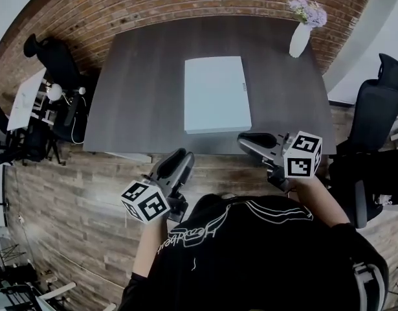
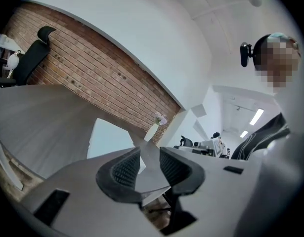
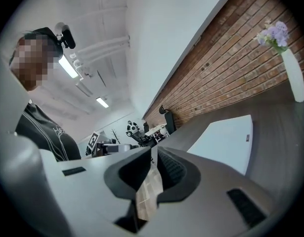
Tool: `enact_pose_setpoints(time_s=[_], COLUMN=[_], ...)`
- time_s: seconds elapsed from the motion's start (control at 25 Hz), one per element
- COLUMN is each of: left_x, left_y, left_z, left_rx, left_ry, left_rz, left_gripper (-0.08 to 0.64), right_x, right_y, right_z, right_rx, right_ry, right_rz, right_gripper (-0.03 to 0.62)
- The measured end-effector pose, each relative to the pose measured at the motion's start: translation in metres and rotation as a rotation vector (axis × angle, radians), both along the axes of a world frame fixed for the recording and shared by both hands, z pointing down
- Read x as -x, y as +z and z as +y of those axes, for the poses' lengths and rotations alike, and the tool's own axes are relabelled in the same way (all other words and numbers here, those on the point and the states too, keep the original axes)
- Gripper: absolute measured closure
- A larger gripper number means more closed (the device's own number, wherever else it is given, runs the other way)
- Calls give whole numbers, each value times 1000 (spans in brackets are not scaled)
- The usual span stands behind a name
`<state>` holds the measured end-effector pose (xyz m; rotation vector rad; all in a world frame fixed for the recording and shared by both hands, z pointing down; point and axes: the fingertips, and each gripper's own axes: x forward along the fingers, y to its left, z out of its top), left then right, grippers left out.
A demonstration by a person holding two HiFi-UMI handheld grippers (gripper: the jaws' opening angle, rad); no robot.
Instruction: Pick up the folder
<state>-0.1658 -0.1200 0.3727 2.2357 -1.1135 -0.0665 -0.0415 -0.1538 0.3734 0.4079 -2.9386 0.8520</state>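
Black shirt (image 1: 250,251) lowest in head view. Left gripper (image 1: 182,154): jaws slightly parted, empty. Right gripper (image 1: 245,139): jaws closed, empty. Both at near edge of table (image 1: 140,96). Folder (image 1: 217,94): flat, mid-table, apart from both.

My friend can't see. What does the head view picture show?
A pale folder lies flat on a dark table, untouched. A person holds the left gripper and the right gripper near the table's front edge, both empty. A white vase of flowers stands at the far right corner.
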Motion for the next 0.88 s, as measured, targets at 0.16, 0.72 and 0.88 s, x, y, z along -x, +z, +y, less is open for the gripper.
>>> enact_pose_setpoints(time_s=[0.16, 0.72, 0.88], left_x=[17, 46, 51], left_y=[20, 101, 126], left_z=[-33, -144, -166], left_rx=[40, 250, 302], left_ry=[7, 157, 172], left_rz=[-4, -89, -97], left_gripper=[402, 301, 293], right_x=[-4, -28, -33], right_y=[20, 97, 121], right_z=[-30, -132, -148], right_rx=[30, 172, 207], right_ry=[64, 288, 337], right_rz=[31, 182, 231], right_gripper=[512, 394, 379])
